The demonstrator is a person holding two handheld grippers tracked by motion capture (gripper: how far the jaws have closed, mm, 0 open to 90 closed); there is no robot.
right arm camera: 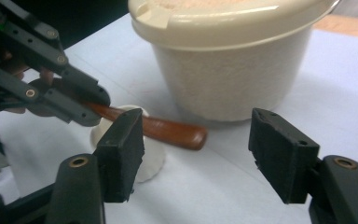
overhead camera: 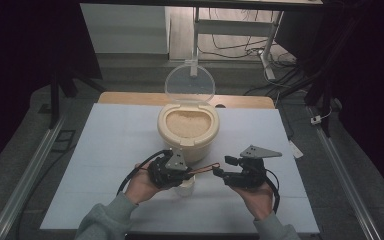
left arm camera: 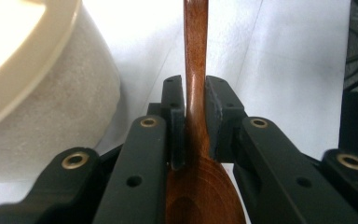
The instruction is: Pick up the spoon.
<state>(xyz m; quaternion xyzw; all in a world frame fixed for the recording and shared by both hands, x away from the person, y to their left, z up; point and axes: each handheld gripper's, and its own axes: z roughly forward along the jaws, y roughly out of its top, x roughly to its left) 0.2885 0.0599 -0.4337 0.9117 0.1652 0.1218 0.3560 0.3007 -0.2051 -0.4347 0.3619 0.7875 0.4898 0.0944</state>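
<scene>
Spoon (right arm camera: 168, 130) between cup (right arm camera: 149, 156) and container (right arm camera: 228, 79)

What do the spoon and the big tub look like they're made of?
The spoon looks like wood with a glossy varnish: reddish-brown, with grain and sheen showing. The tub looks like cream plastic, smooth at the rim, matte and faintly grainy on the wall; its raised lid is clear plastic.

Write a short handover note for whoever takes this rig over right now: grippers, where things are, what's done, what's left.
Left gripper: shut on the wooden spoon near its bowl, handle pointing toward the right gripper.
Right gripper: open, empty, just short of the handle's end.
Rice tub: open, lid up, full, just behind the grippers.
Small white cup: on the table under the spoon.
Done: spoon lifted.
Left: probably hand over the spoon or scoop rice; nothing scooped yet.
</scene>
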